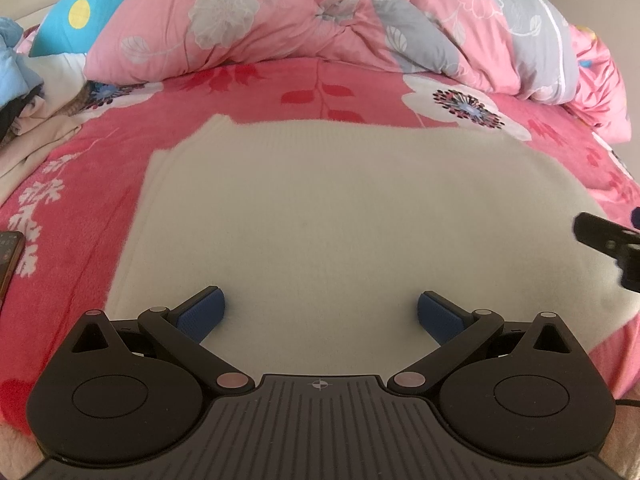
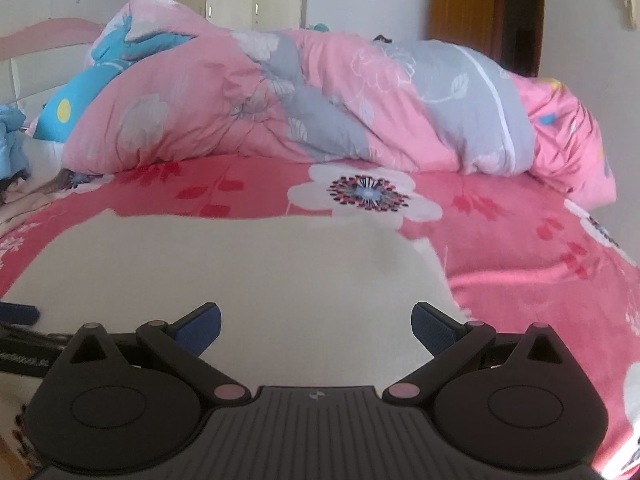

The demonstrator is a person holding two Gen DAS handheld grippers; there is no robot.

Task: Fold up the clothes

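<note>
We have a cream knit garment spread flat on the pink floral blanket that covers the bed, well short of the rolled pink-and-grey quilt at the far side. It looks like a sweater laid out or already partly folded into a broad panel; no sleeves show, so we cannot tell which. Flat and smooth as it lies, it seems set up so a fold can be made cleanly.

Our left gripper hovers low over the near edge of the garment, its blue pads spread wide with nothing between them. Our right gripper sits the same way over the garment's near right portion, fingers parted and empty. Each holds a side of the near edge, which we judge is the stance for pinching two points there and carrying them over together.

The garment's long axis runs left to right across the bed, as both views show it wider than it is deep. A small stepped corner at the far left might be a collar or a cuff; we cannot tell, so which end is the neck remains unsure.

A phone lies at the left margin, and a loose pile of other clothes sits beyond it.
</note>
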